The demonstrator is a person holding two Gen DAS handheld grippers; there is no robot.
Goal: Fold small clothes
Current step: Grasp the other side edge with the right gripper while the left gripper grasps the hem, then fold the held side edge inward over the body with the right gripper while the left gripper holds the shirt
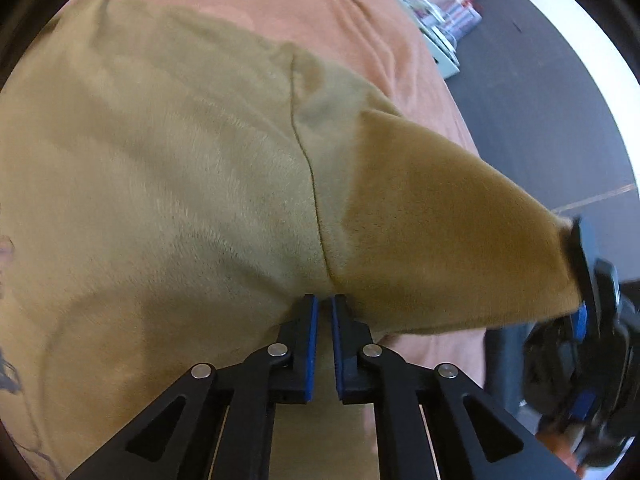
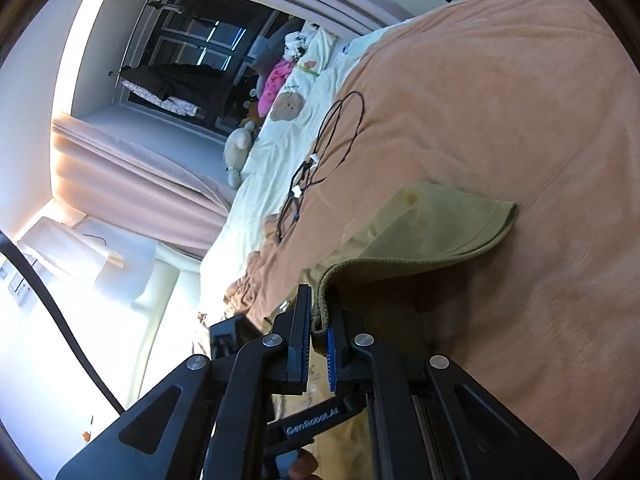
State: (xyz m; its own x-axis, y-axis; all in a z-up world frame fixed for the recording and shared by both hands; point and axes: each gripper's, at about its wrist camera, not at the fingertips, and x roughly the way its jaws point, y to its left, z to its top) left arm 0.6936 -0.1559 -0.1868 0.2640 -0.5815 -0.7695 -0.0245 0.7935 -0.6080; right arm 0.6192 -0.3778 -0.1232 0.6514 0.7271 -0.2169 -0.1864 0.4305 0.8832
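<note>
An olive-tan small shirt (image 1: 160,180) lies spread on an orange bedspread (image 1: 320,12). My left gripper (image 1: 324,300) is shut on the shirt, pinching the cloth where a dark seam runs down to the base of the sleeve (image 1: 440,220). The sleeve is pulled out to the right, and my right gripper (image 1: 580,280) holds its end. In the right wrist view, the right gripper (image 2: 320,312) is shut on the ribbed edge of the shirt (image 2: 440,220), which curls up between the blue pads while the rest drapes onto the bedspread (image 2: 520,120).
A black cable (image 2: 332,140) lies looped on the bedspread beyond the shirt. A cream sheet (image 2: 288,140) and plush toys (image 2: 240,148) sit further along the bed. The bed's edge drops to a dark floor (image 1: 540,100), where a white box (image 1: 444,52) stands.
</note>
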